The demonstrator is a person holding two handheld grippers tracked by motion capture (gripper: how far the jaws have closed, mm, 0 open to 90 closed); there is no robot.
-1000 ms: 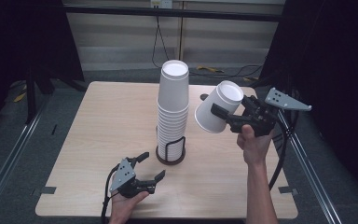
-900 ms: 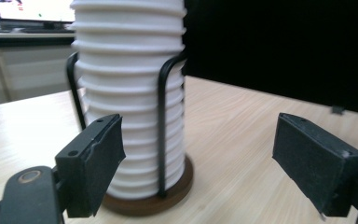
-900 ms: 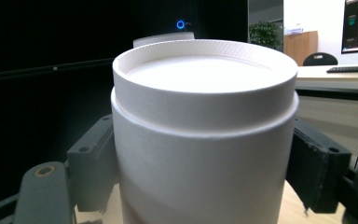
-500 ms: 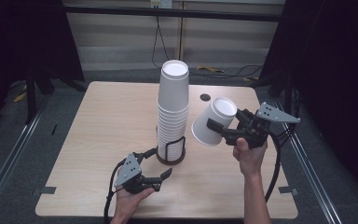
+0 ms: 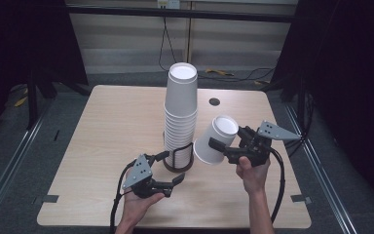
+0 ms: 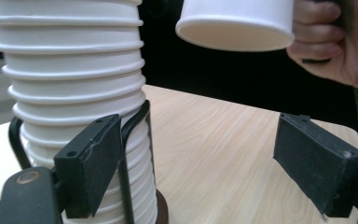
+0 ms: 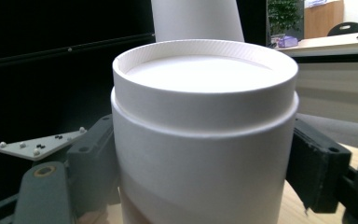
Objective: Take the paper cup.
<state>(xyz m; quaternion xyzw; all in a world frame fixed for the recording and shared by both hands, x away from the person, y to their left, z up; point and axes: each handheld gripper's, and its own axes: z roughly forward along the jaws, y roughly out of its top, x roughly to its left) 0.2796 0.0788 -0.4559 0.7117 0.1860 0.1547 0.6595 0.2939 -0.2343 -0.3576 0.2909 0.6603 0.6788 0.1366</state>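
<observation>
A tall stack of white paper cups (image 5: pixel 180 112), bottoms up, stands in a black wire holder (image 5: pixel 179 158) at the table's middle. To its right my right gripper (image 5: pixel 224 146) is shut on a single white cup (image 5: pixel 215 140), held tilted above the table with its bottom up and toward the stack. In the right gripper view that cup (image 7: pixel 205 140) sits between both jaws, and the stack (image 7: pixel 196 21) rises behind it. My left gripper (image 5: pixel 171 167) stands open just in front of the holder's base. In the left gripper view, one jaw lies beside the stack (image 6: pixel 74 84) and the held cup (image 6: pixel 235 23) hangs above.
The light wooden table (image 5: pixel 117 126) has a small black hole (image 5: pixel 214 102) behind the stack. Its left half is bare wood. Dark frame posts and cables stand beyond the far edge. A cable trails from each gripper toward the near edge.
My right gripper has come down and nearer with the cup, closer to the stack's lower part. My left gripper has shifted right toward the holder's base.
</observation>
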